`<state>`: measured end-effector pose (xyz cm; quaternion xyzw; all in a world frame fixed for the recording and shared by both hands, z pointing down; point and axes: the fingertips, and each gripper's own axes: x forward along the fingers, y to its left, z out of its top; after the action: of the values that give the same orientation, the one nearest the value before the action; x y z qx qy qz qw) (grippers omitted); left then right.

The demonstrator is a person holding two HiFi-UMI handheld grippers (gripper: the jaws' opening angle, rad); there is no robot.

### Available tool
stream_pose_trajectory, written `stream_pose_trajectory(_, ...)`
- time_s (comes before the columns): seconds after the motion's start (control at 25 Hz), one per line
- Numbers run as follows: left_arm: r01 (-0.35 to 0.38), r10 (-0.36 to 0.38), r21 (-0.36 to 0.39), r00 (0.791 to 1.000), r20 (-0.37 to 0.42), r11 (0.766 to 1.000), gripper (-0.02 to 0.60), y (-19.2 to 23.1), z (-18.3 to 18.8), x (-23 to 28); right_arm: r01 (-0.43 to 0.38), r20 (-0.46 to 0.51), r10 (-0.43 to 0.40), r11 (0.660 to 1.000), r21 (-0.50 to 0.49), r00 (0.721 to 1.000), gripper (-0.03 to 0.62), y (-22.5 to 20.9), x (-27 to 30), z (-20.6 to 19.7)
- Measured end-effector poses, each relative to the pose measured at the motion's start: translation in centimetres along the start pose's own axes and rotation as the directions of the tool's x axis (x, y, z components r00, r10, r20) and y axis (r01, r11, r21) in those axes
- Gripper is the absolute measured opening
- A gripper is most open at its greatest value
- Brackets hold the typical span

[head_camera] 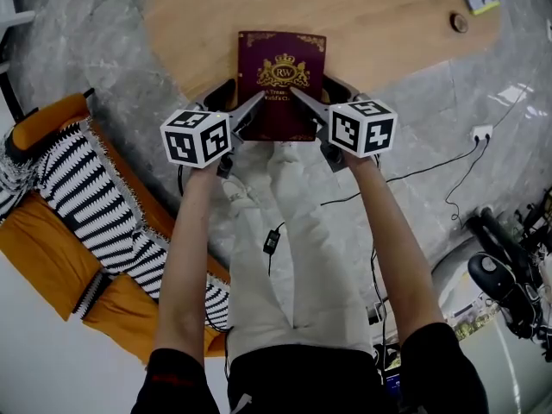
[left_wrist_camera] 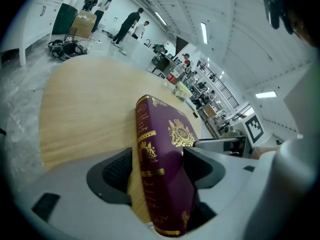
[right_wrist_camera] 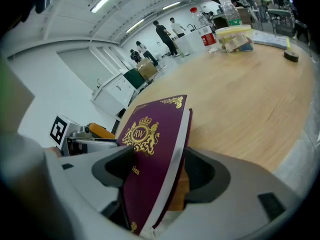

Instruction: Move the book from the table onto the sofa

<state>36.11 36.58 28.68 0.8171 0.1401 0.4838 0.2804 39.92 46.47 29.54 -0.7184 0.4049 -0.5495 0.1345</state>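
Head view: forearms (head_camera: pixel 185 257) outstretched, left tongs (head_camera: pixel 244 93) and right tongs (head_camera: pixel 312 89) wide apart astride book (head_camera: pixel 282 72) on table (head_camera: pixel 371 15).

book (head_camera: pixel 281 83): maroon; gold crest and lettering | table (head_camera: pixel 379 24): pale wood grain | floor (head_camera: pixel 103 50): grey marbling | sofa (head_camera: pixel 39 248): orange; its throw (head_camera: pixel 95 205): black-and-white stripes | my left gripper (head_camera: pixel 240 102) and my right gripper (head_camera: pixel 321 95): white cubes (head_camera: pixel 197 136), black square markers; grey jaws | my trousers (head_camera: pixel 285 257): cream; my sleeves (head_camera: pixel 431 360): black
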Motion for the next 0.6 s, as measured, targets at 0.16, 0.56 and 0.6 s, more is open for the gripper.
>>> stream_pose_trajectory(0.16,0.017,-0.017,-0.016,1.0,-0.008,1.0,0.317,-0.29,0.12,0.62,-0.037,-0.006,0.038,0.998,0.045,0.999,0.321,-0.24,0.34,0.0)
stream_pose_trajectory(0.56,0.011,-0.011,-0.018,1.0,-0.005,1.0,0.316,-0.81,0.07,0.88,-0.048,0.001,0.048,0.996,0.069,0.999,0.318,-0.09,0.26,-0.01)
stream_pose_trajectory(0.6,0.008,-0.008,-0.017,1.0,-0.007,1.0,0.316,-0.79,0.08,0.84,-0.045,0.001,0.046,0.997,0.07,0.999,0.316,-0.03,0.25,-0.02)
